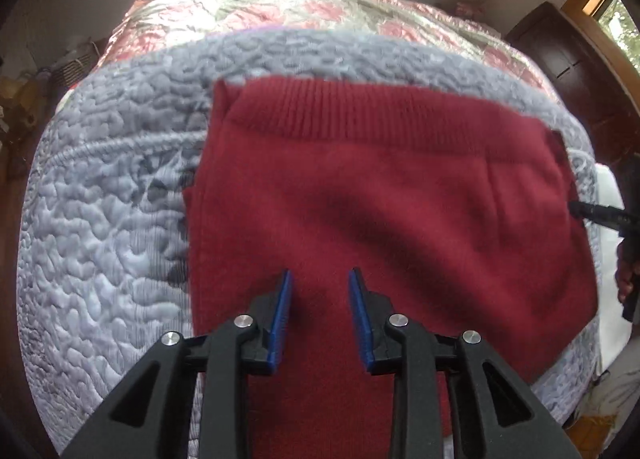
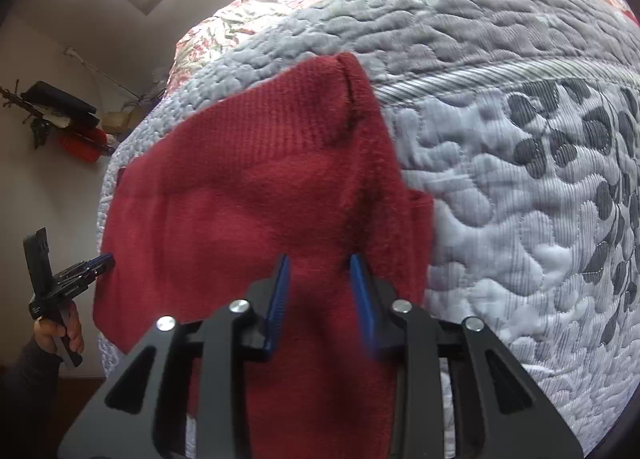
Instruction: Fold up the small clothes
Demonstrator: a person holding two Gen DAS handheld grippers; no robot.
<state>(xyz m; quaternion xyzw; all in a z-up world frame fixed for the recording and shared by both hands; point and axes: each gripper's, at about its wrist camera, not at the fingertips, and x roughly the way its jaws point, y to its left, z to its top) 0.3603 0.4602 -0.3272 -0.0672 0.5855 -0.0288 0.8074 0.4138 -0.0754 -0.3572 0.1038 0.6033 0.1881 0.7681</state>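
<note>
Sweater, dark red knit, lay spread on a grey quilt over a bed, and both claws worked at it. The left claw hung just above the near part of the cloth, its blue pads parted with a clear gap and nothing between them. The right claw stood with its pads about as far apart over a raised fold of the sweater; red cloth filled the gap, but the far pad was blurred, so whether it pinched the knit could not be told. Seen from the left wrist, the right claw's tip touched the sweater's right edge. From the right wrist, the left claw sat at the sweater's left edge, a hand in a dark sleeve gripping its handle. The ribbed hem lay at the far side. Beyond the quilt showed a pink flowered cover.
</note>
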